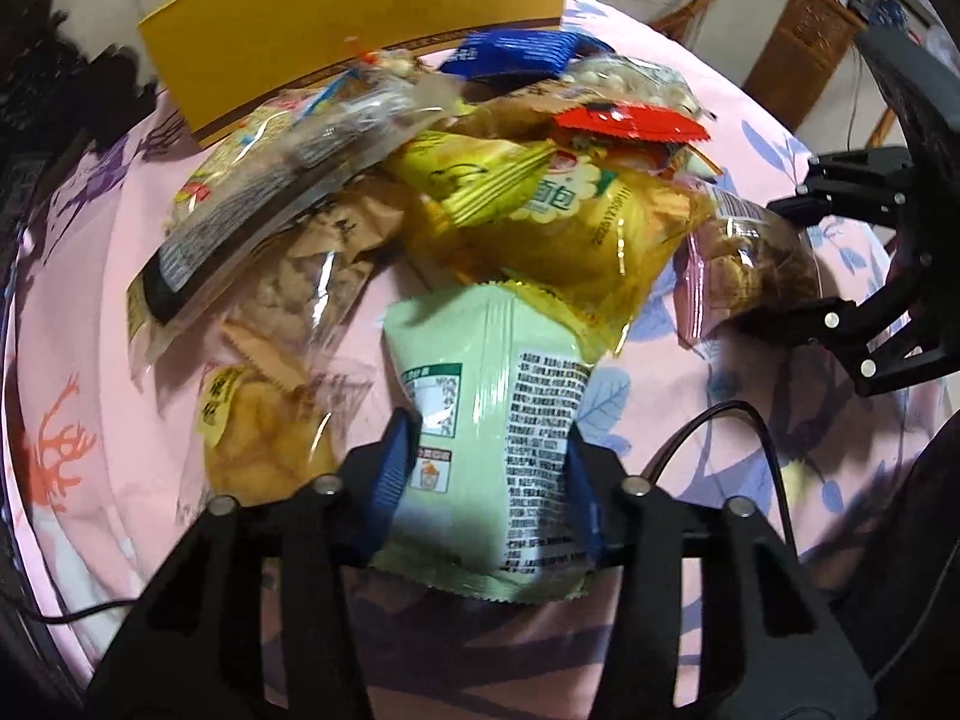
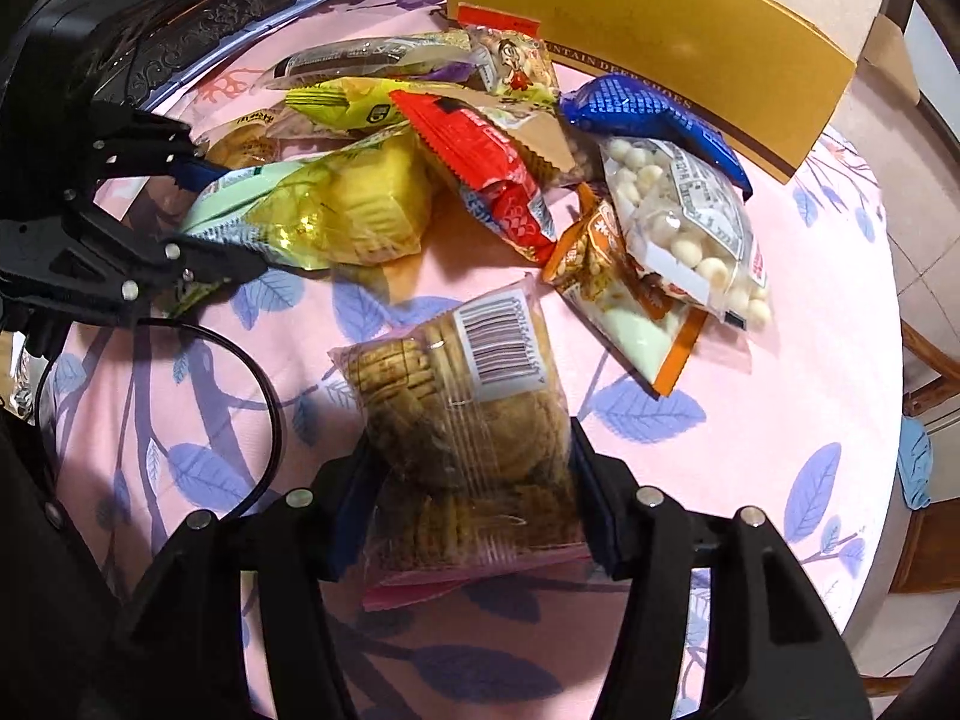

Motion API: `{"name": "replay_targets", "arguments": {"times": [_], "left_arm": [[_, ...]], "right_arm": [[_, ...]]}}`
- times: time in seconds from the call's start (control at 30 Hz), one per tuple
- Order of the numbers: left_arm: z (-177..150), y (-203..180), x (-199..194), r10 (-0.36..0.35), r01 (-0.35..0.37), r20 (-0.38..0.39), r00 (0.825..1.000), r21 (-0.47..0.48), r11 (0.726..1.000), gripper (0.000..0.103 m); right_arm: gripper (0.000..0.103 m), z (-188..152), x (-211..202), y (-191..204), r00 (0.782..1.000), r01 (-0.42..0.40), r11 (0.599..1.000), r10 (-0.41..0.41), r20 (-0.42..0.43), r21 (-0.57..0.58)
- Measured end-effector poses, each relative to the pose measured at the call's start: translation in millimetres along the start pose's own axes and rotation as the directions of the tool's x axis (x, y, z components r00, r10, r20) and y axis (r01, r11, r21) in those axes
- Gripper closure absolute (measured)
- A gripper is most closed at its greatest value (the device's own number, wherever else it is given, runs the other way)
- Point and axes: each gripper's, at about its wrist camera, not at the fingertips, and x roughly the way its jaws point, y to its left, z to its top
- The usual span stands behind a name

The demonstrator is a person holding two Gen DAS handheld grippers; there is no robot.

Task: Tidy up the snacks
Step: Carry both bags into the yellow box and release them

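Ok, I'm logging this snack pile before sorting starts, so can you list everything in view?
pale green packet: 1, green, between left fingers
clear biscuit bag: 1, brown contents, between right fingers
yellow bread bag: 1, yellow, pile middle
red packet: 1, red, on pile
blue packet: 1, blue, by box
white-ball bag: 1, clear, pile's right
yellow box: 1, behind pile
tablecloth: 1, pink, blue leaves
left gripper: shut on packet
right gripper: shut on bag
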Motion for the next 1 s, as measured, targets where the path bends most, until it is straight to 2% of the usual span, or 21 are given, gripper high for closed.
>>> {"name": "replay_targets", "arguments": {"times": [0.13, 0.37, 0.53, 0.67, 0.83, 0.93, 1.0], "left_arm": [[-5.7, 3.4, -12.5, -0.007, 0.008, 0.022, 1.000, -0.044, 0.999, 0.061], [0.5, 12.5, -52.0, -0.007, 0.015, 0.094, 0.996, -0.090, 0.996, 0.061], [16.0, 19.2, -86.0, 0.005, 0.017, 0.180, 0.984, -0.120, 0.993, 0.061], [34.0, 21.6, -110.9, 0.025, 0.007, 0.249, 0.968, -0.128, 0.992, 0.061], [78.9, 32.3, -143.9, 0.079, -0.015, 0.346, 0.935, -0.184, 0.983, 0.061], [113.7, 45.3, -160.2, 0.121, -0.026, 0.397, 0.910, -0.237, 0.971, 0.061], [139.9, 57.9, -168.8, 0.147, -0.018, 0.432, 0.890, -0.289, 0.957, 0.061]], "right_arm": [[0.045, 0.7, -8.5, -1.3, 1.000, -0.012, 1.000, 0.012, 0.003, 0.006], [0.045, 3.4, -36.6, -6.1, 0.999, -0.015, 1.000, 0.014, 0.042, 0.021], [0.045, 11.4, -62.8, -13.0, 0.996, -0.018, 0.999, 0.015, 0.093, 0.037], [0.045, 29.4, -92.3, -20.3, 0.985, -0.018, 0.998, 0.007, 0.171, 0.062], [0.045, 70.9, -132.5, -36.4, 0.946, 0.025, 0.993, -0.060, 0.317, 0.116], [0.045, 102.2, -154.9, -53.5, 0.904, 0.055, 0.984, -0.122, 0.410, 0.171], [0.045, 126.6, -167.6, -69.7, 0.867, 0.067, 0.971, -0.172, 0.469, 0.230]]}}
